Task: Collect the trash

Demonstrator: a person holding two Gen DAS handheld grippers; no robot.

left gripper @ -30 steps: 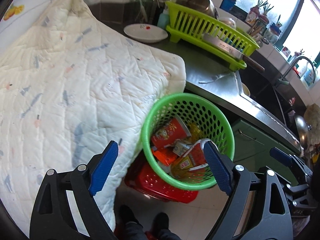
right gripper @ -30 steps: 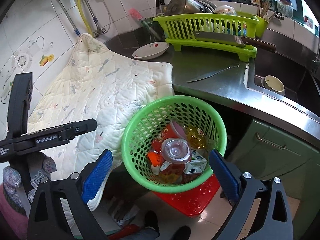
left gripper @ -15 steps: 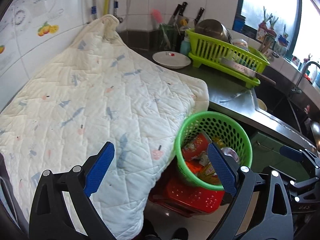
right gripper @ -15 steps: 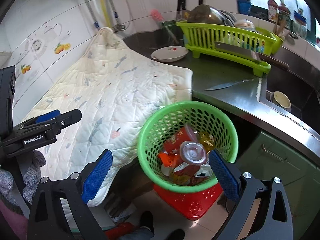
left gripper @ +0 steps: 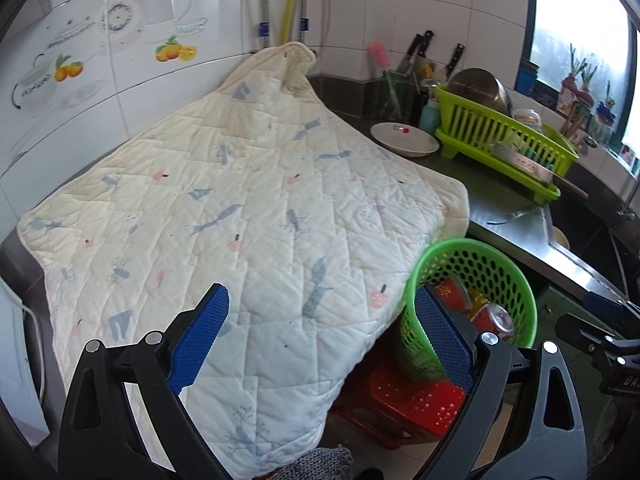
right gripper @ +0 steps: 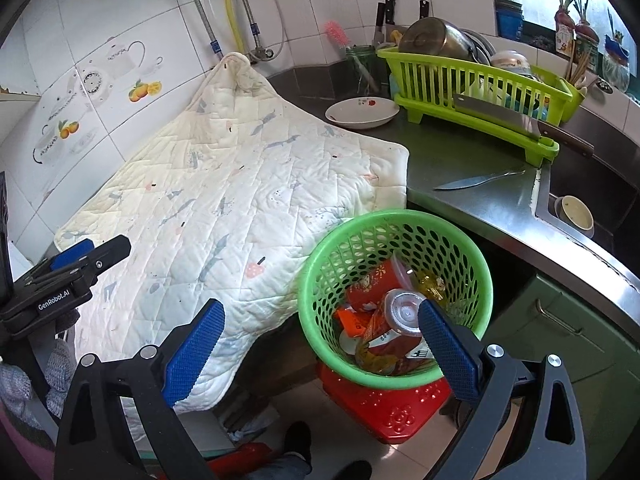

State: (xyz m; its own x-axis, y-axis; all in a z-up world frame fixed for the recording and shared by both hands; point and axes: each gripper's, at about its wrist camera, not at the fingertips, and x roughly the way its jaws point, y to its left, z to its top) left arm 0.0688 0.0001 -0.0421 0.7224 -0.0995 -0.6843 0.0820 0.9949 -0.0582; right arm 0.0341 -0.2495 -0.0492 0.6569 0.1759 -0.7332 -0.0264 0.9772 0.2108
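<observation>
Around the work area, a cream quilted blanket [left gripper: 248,216] covers the counter up to the tiled wall, and 1 corner droops over the edge beside the green perforated basket [right gripper: 394,240]. That basket sits on a red plastic stool [right gripper: 384,404] on the floor, just in front of the steel counter [right gripper: 472,204]. It holds the trash: a red paper cup [right gripper: 370,286], a clear-lidded cup [right gripper: 404,312], an orange wrapper [right gripper: 352,320] and a yellowish packet [right gripper: 432,282], though the pieces lower in the pile are too jumbled to name. Farther back stand a white plate [right gripper: 362,113] and a lime dish rack [right gripper: 476,80] with a cleaver [right gripper: 496,120] lying along its front; a table knife [right gripper: 476,180] lies near the sink [right gripper: 580,184], where a small bowl [right gripper: 574,210] rests.

The right gripper [right gripper: 320,356] hangs above the basket's near rim, tilted downward, jaws spread wide with nothing between them. The left gripper [left gripper: 320,340] hovers over the blanket's drooping edge, aimed along the counter, its 2 blue pads [left gripper: 200,336] likewise parted and empty; the basket lies behind its right finger.
</observation>
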